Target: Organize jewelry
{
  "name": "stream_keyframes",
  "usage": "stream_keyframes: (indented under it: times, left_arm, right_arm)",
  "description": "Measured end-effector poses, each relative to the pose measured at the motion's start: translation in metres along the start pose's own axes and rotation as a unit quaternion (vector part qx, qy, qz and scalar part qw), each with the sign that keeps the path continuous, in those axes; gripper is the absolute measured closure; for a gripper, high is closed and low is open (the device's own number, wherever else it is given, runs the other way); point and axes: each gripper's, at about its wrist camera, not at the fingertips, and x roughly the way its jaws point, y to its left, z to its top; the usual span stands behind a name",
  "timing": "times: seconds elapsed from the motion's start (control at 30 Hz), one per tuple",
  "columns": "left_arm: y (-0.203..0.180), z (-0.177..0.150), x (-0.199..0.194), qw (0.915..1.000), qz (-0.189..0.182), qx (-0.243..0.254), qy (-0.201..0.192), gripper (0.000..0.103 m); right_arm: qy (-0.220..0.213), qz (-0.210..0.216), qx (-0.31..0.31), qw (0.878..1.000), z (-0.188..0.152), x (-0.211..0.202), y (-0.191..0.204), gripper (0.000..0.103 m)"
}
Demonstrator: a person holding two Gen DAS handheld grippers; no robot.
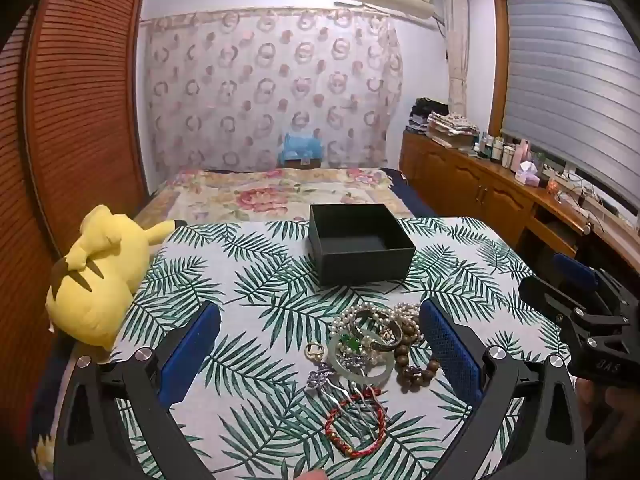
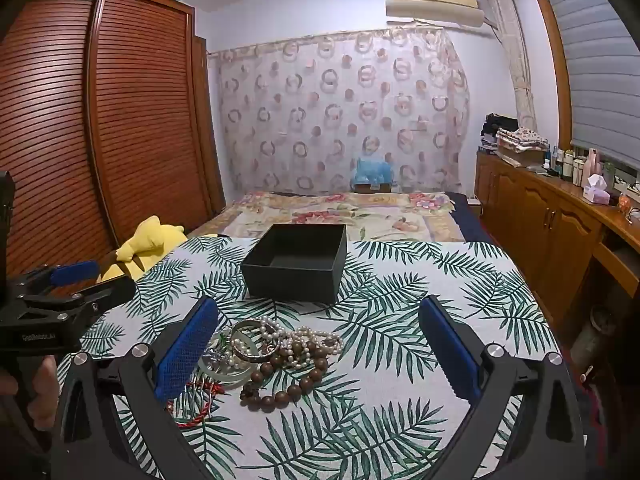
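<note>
Left gripper (image 1: 320,344): I hold it spread wide, empty, over the jewelry pile (image 1: 368,344).
Right gripper (image 2: 320,344): likewise spread, empty.
Box (image 1: 360,242): far, empty.
Advice: I should isolate the red bracelet (image 1: 354,426), nearest and least tangled.

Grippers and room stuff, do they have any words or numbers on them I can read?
"DAS" or "0AS", first letter unsure: on the black body of the right gripper.
Small white print on the body of the left gripper: too blurred to read.
Sticker on the air conditioner: too small.
Labels on the bottles on the cabinet: too small.
</note>
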Motion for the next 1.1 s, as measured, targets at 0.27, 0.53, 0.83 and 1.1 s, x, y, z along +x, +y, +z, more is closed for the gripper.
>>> stream_keyframes:
  times: [0.27, 0.53, 0.83, 1.1]
  left_arm:
    - [0.0002, 0.0001, -0.0001, 1.0000, -0.001, -0.002, 0.000, 0.007]
    - [0.0006, 0.0002, -0.0004, 1.0000, -0.001, -0.002, -0.001, 0.007]
    - [0.0005, 0.0001, -0.0006, 1.0000, 0.000, -0.001, -0.002, 0.007]
    - [0.0003, -0.0001, -0.0008, 1.0000, 0.000, -0.001, -0.004, 0.007]
  right_arm:
    - [-0.001, 0.000, 0.000, 1.000, 0.0003, -0.0006, 0.0002, 0.003]
    - [-0.002, 0.001, 0.001, 1.000, 0.0012, -0.0023, 0.0003, 0.003]
    - [-0.002, 0.001, 0.002, 1.000, 0.0010, -0.0028, 0.0014, 0.003]
    - [-0.003, 0.001, 0.002, 1.000, 0.0004, -0.0032, 0.0014, 0.003]
